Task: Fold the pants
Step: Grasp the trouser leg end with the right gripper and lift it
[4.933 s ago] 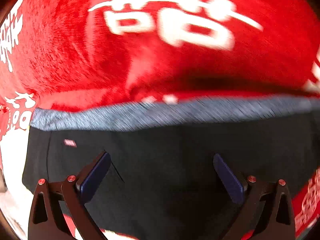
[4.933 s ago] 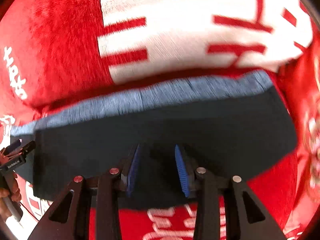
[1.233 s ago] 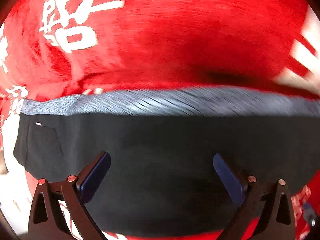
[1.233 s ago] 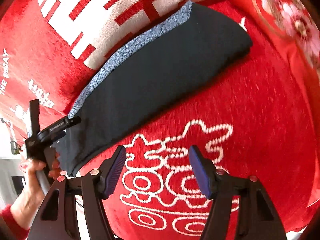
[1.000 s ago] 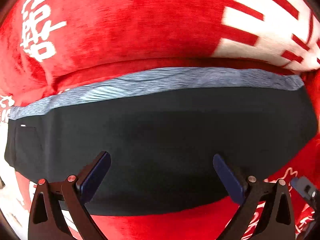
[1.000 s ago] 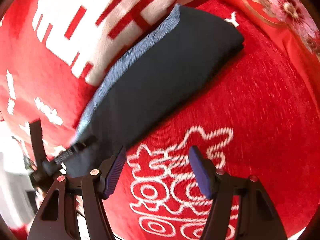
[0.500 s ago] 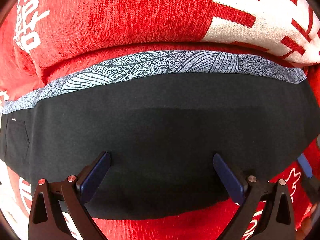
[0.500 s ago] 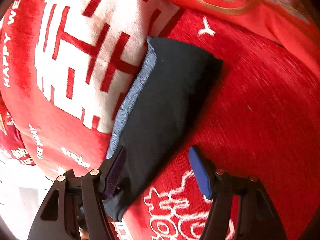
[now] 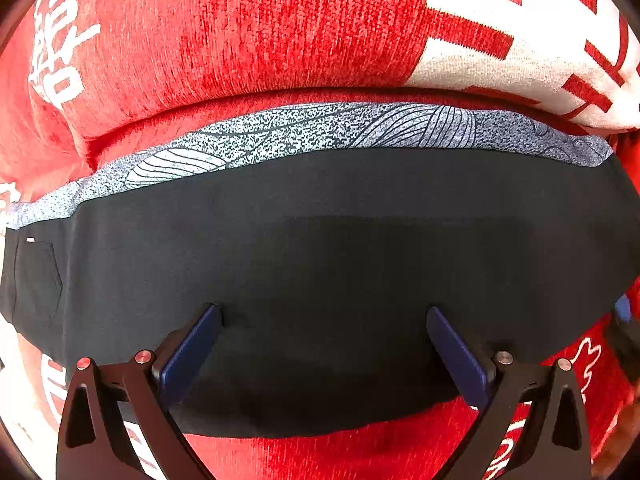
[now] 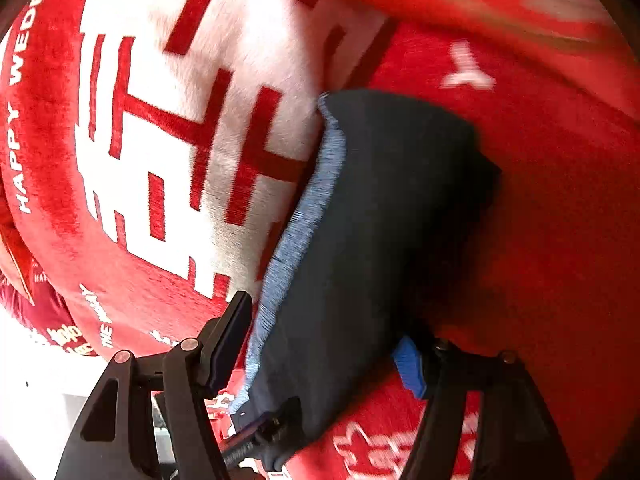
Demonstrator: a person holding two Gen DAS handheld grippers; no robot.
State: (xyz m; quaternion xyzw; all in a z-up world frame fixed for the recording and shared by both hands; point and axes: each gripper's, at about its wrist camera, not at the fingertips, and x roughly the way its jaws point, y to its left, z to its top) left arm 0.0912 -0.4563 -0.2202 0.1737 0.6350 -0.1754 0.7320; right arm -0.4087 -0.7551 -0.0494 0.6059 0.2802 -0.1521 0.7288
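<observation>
The dark pants [image 9: 320, 240], folded into a long band, lie across the middle of the frame on a red blanket [image 9: 260, 32]. The left hand-held gripper [image 9: 324, 316] hovers spread above them; the right hand-held gripper [image 10: 324, 340] straddles one end, jaws wide, likely readying another fold

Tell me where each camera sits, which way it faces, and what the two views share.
Left wrist: on the left gripper, looking straight down on the folded pants; its open fingers show.
Right wrist: on the right gripper, angled down along the pants; its open fingers straddle them.
Shared: pants, patterned waistband, red blanket.
</observation>
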